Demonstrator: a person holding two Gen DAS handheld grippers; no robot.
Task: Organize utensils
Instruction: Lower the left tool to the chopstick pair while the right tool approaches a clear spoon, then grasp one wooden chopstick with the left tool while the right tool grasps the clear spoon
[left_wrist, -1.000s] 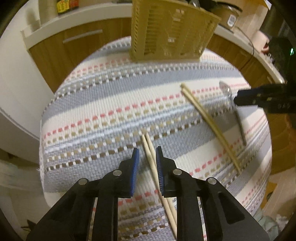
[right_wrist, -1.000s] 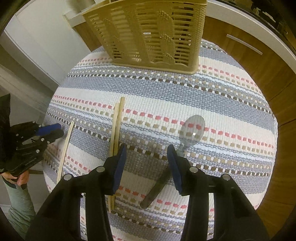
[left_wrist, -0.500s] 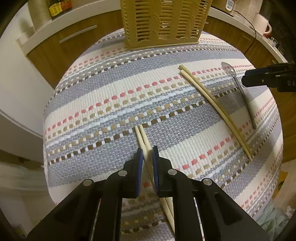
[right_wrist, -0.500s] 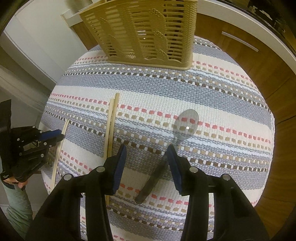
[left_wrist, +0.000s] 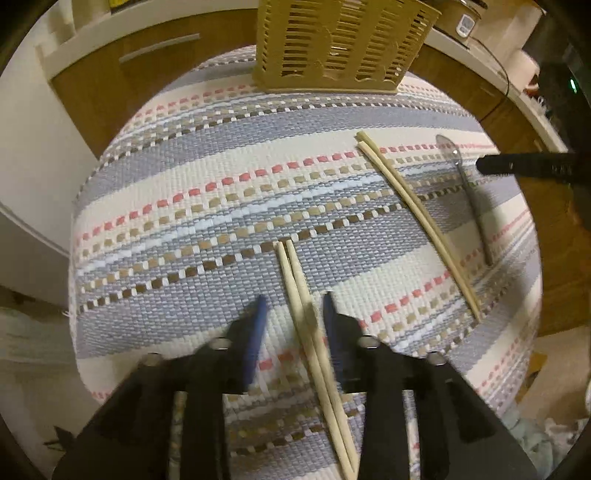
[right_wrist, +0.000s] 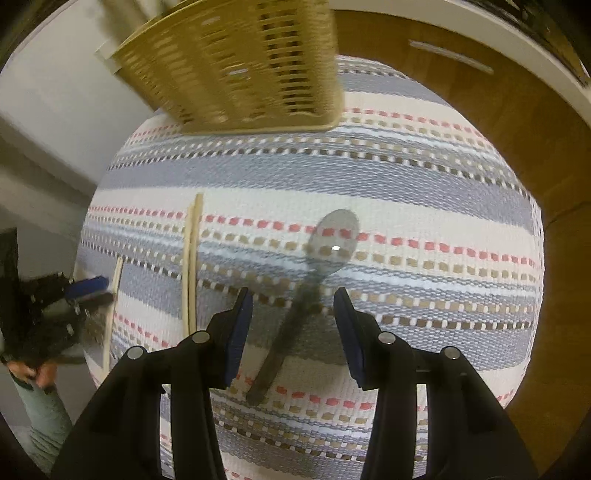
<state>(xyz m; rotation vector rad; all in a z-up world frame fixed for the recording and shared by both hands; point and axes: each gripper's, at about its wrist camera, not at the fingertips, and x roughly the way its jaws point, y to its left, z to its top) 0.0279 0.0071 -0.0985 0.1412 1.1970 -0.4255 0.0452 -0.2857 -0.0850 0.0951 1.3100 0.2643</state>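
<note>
Left wrist view: left gripper (left_wrist: 291, 321), blue-padded and motion-blurred, jaws opening around a near pair of pale wooden chopsticks (left_wrist: 314, 336) lying flat on the woven striped cloth (left_wrist: 184, 206); pads not pressing. A second chopstick pair (left_wrist: 417, 225) and a metal spoon (left_wrist: 472, 206) lie farther right. Slotted tan plastic basket (left_wrist: 340, 44) stands at the far edge, top cut off.

Right wrist view: right gripper (right_wrist: 293, 314) spread, straddling the spoon's handle (right_wrist: 291, 325) without contact; handle blurred. Basket (right_wrist: 240, 66) also smeared.
</note>
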